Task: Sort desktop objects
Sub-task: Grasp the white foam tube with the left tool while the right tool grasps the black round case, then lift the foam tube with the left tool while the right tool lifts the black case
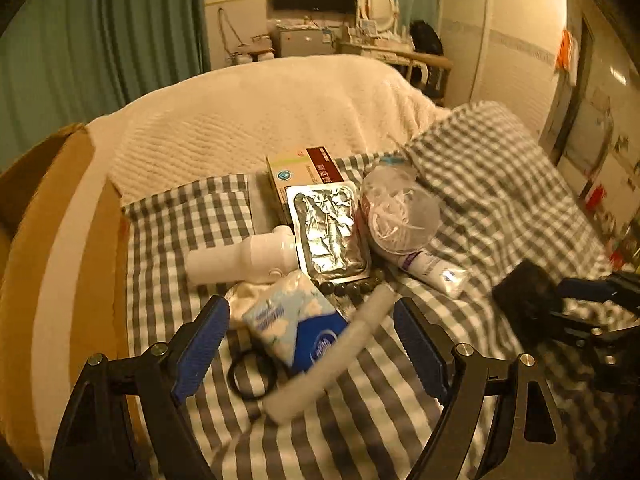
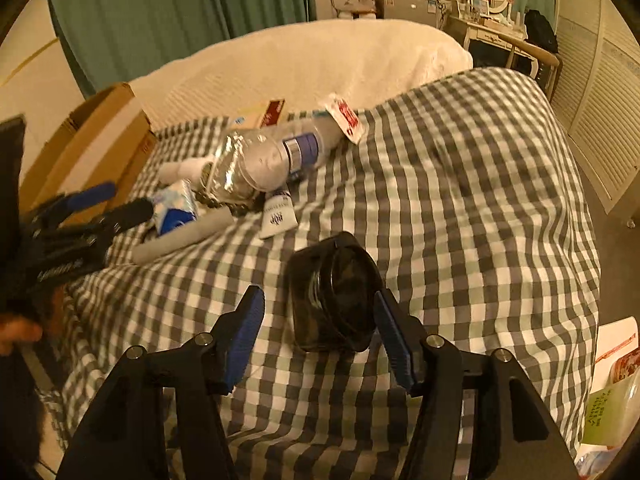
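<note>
A pile of small objects lies on a checked cloth [image 1: 480, 208]. My left gripper [image 1: 312, 344] is open around a blue-and-white tissue pack [image 1: 296, 320] and a white tube [image 1: 332, 348], with a black ring [image 1: 252, 376] beside them. Behind lie a white bottle [image 1: 240, 260], a foil blister pack [image 1: 328, 232], a medicine box [image 1: 304, 168], a clear plastic bottle [image 1: 400, 212] and a cream tube [image 1: 432, 268]. My right gripper [image 2: 320, 336] is open, with a dark jar [image 2: 336, 292] lying between its fingers, close to the right finger. The left gripper [image 2: 100, 208] also shows in the right wrist view.
An open cardboard box [image 1: 48, 240] stands at the left edge of the cloth. A cream blanket [image 1: 260, 108] lies behind the pile. Packets [image 2: 612, 392] lie on the floor at the right. The right gripper [image 1: 592, 312] appears at the right edge of the left wrist view.
</note>
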